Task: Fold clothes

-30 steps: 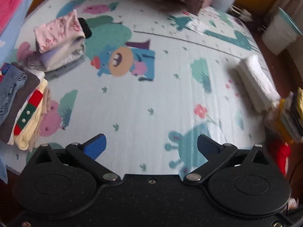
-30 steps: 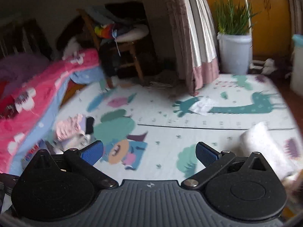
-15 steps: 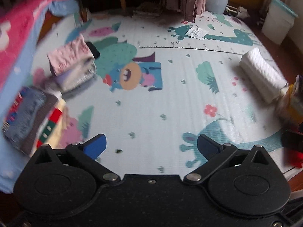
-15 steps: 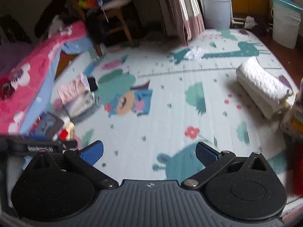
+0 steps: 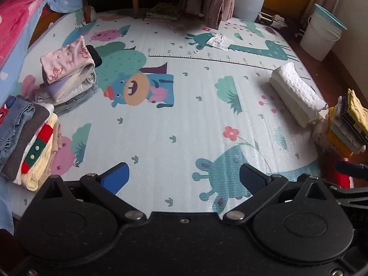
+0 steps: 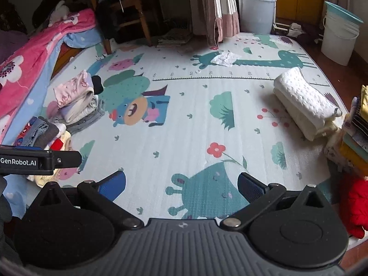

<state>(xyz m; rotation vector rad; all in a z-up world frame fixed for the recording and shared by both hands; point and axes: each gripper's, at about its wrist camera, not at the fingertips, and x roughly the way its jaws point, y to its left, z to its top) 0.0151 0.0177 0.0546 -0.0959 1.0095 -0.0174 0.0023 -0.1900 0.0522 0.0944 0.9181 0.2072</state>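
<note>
Folded clothes lie on a cartoon play mat (image 5: pixel 184 124). A pink-topped stack (image 5: pixel 69 73) sits at the far left, a denim, grey and cream stack (image 5: pixel 25 138) at the near left. A folded white quilted piece (image 5: pixel 296 94) lies at the right, beside a yellow and striped stack (image 5: pixel 347 124). The same stacks show in the right wrist view: pink-topped stack (image 6: pixel 76 99), white piece (image 6: pixel 303 103). My left gripper (image 5: pixel 184 177) is open and empty above the mat's near edge. My right gripper (image 6: pixel 181 184) is open and empty beside it.
A pink and blue bedspread (image 6: pixel 27 69) borders the left. A wooden chair (image 6: pixel 128 11), curtains (image 6: pixel 218 7), a white planter bucket (image 6: pixel 256 11) and a teal-rimmed bin (image 6: pixel 340 36) stand at the back. A red garment (image 6: pixel 354 209) lies at the near right. A paper scrap (image 6: pixel 225 58) lies on the mat.
Both grippers have tilted and pulled back, so each view now takes in the whole mat. The jaws stayed open. The clothes stacks have not moved.
</note>
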